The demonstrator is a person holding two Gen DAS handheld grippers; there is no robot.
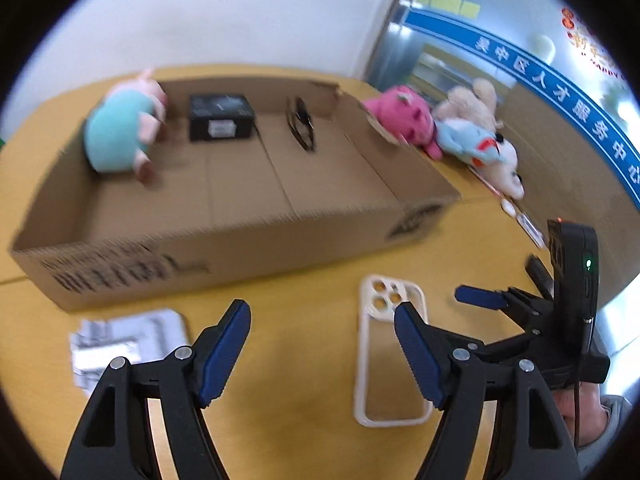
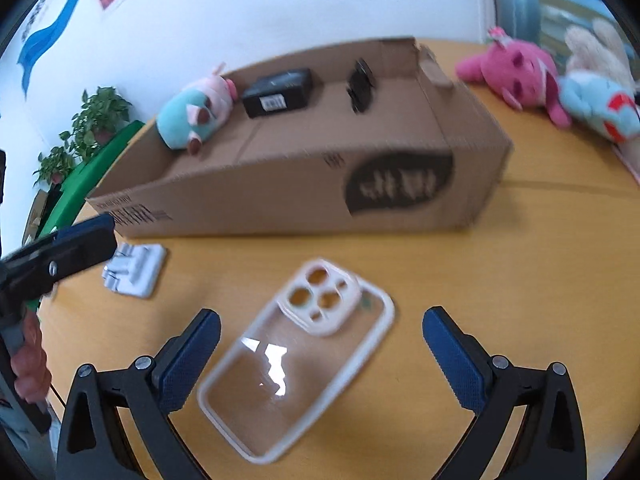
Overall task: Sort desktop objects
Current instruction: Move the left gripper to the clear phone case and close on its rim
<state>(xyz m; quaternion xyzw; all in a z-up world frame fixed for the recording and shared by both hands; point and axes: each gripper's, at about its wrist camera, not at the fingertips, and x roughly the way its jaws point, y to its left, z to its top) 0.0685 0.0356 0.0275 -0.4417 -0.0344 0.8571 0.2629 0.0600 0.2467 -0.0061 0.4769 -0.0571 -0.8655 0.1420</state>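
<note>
Both grippers, left (image 1: 322, 354) and right (image 2: 320, 360), gape wide over the table (image 2: 520, 280), phone case (image 2: 296, 356) lying lower center between the right's fingers, box (image 2: 280, 192) above, what looks like a foil packet (image 2: 134, 270) at left.

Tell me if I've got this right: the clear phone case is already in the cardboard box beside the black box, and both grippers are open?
Not quite. The phone case lies on the table, outside the cardboard box, as the right wrist view shows. Both grippers, left and right, are open.
</note>
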